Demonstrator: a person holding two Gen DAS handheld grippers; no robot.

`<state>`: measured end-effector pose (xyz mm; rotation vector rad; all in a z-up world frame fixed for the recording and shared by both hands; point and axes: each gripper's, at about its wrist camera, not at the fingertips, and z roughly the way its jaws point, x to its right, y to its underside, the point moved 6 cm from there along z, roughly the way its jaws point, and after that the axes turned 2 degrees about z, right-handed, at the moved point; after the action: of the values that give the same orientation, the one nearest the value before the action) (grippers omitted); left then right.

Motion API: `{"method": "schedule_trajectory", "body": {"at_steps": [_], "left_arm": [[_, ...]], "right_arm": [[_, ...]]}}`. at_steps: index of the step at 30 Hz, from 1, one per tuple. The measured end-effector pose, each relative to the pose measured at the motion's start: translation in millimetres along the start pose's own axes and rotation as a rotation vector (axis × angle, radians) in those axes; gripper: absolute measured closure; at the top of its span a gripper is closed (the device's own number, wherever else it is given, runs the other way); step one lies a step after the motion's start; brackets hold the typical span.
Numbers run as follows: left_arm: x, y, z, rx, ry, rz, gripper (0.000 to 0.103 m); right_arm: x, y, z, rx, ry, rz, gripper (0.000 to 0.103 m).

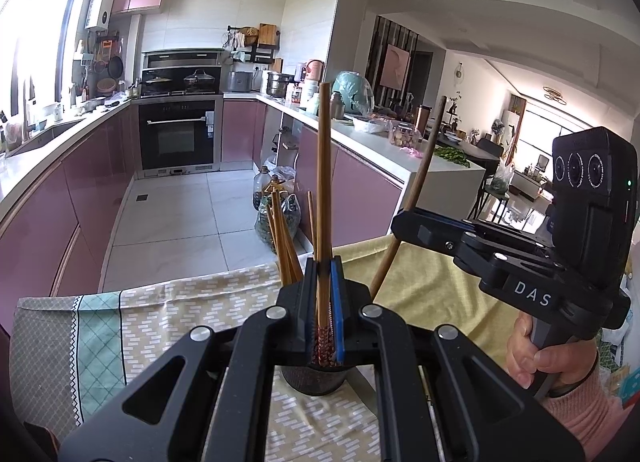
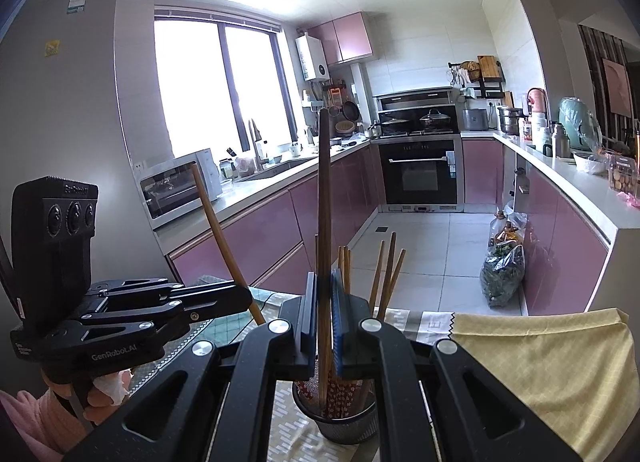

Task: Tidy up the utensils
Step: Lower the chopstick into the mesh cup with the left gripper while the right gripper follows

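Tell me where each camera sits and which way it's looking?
Left wrist: on the left gripper, looking along its fingers into the kitchen; a hand holding the right gripper shows.
Right wrist: on the right gripper, facing the window; a hand shows.
Both show a clamped chopstick, the cup and the oven.

Upright chopsticks [image 2: 386, 274] crowd the mesh holder [image 2: 340, 422], blocking its far side; both grippers close off its near side. Right of the holder, yellow cloth [image 2: 540, 362] lies bare.
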<state>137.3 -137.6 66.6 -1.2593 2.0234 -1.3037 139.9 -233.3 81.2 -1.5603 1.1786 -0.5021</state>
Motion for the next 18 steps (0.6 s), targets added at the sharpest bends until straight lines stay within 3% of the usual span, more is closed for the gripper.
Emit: {"method": "schedule_trajectory", "body": {"at_steps": [18], "left_arm": [[-4, 3, 15, -0.042, -0.01, 0.0, 0.096]], "right_arm": [[9, 8, 13, -0.046, 0.011, 0.015, 0.098]]}}
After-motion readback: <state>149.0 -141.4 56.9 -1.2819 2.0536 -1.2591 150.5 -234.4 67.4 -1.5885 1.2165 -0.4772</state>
